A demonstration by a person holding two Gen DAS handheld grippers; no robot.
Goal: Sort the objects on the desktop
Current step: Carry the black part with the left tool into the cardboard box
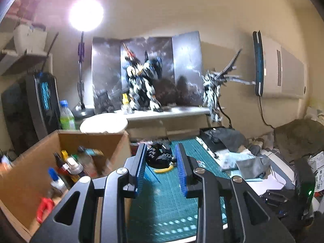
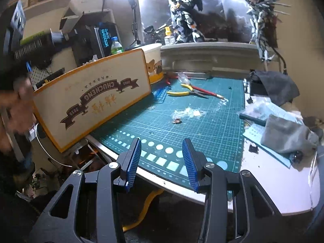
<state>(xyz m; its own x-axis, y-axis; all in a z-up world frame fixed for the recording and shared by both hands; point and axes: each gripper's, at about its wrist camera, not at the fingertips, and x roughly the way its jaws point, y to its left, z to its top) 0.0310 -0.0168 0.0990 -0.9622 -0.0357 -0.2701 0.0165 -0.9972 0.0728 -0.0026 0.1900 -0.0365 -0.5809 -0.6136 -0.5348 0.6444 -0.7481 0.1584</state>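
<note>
My left gripper [image 1: 161, 147] is open and empty above the green cutting mat [image 1: 162, 202]. Just beyond its fingertips lie a black model part [image 1: 160, 156] and a yellow curved piece [image 1: 164, 170]. The open cardboard box [image 1: 40, 162] to its left holds several bottles and a red tool. My right gripper [image 2: 162, 143] is open and empty over the mat's near edge [image 2: 202, 125]. Yellow-handled pliers [image 2: 180, 93] and a red-handled tool [image 2: 204, 92] lie on the far part of the mat. The box shows from outside [image 2: 97, 99] at the left.
A grey pouch [image 2: 287, 137] and papers lie on the desk at the right. A dark cloth [image 2: 275, 87] sits behind them. Robot models [image 2: 186, 16] stand on the back shelf. A green bottle [image 1: 66, 117] and a round white tub [image 1: 103, 123] stand behind the box.
</note>
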